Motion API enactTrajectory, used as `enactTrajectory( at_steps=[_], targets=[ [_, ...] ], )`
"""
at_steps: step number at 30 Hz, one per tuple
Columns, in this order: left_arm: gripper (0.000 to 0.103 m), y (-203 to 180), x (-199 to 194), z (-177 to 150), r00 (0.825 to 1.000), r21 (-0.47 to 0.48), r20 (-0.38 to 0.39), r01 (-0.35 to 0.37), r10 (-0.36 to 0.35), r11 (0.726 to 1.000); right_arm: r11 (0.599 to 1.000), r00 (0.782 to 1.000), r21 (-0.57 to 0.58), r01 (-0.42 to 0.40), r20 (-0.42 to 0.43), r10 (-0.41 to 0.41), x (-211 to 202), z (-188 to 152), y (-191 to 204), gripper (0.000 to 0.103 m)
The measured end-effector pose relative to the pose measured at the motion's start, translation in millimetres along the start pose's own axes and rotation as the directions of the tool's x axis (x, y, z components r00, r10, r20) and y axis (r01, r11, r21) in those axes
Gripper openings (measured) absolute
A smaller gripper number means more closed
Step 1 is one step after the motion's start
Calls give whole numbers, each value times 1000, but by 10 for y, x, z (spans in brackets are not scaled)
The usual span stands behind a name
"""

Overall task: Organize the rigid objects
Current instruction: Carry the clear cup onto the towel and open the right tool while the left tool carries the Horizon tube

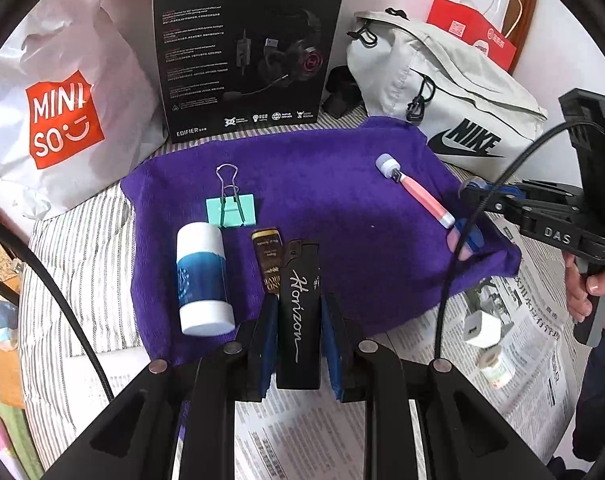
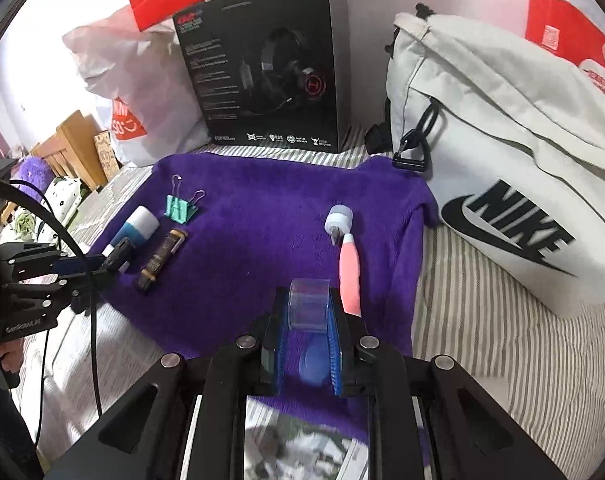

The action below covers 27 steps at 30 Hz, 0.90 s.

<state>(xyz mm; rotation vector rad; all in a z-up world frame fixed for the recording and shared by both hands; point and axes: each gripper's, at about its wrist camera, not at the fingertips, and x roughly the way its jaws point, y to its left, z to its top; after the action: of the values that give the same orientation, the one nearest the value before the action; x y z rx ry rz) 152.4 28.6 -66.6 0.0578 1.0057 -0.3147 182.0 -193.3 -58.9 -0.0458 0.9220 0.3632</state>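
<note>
The black lighter (image 1: 298,312), a smooth rectangular slab, sits clamped in your left gripper (image 1: 298,344) over the fuzzy purple towel's (image 1: 342,200) near edge, beside a white-and-blue cylinder (image 1: 202,280). In the right wrist view, your right gripper (image 2: 307,336) pinches a clear plastic roll (image 2: 308,304) near the pink-handled roller (image 2: 344,256).

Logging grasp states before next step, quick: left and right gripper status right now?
Left gripper: shut on the black Horizon lighter.
Right gripper: shut on a clear plastic cylinder, over the purple towel.
</note>
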Motion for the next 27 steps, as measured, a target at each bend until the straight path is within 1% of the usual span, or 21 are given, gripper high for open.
enactTrajectory(
  at_steps=[6,14,17,27],
  targets=[
    [21,44,65,61,1000,-9,-8,1,-1,1000,1000,999,-7,13,-51,-13,311,110,-40,17],
    [21,101,150,72,1000,-22,-25,3,-4,1000,1000,993,-31,-2,-122,-2,635,76,5,17],
    [21,116,172,71,1000,-26,-30,8,-9,1000,999,991,-37,-2,-133,-3,697,68,23,17],
    [21,124,207,84,999,-28,-36,17,-18,999,998,989,-60,5,-150,-14,723,89,52,19]
  ],
)
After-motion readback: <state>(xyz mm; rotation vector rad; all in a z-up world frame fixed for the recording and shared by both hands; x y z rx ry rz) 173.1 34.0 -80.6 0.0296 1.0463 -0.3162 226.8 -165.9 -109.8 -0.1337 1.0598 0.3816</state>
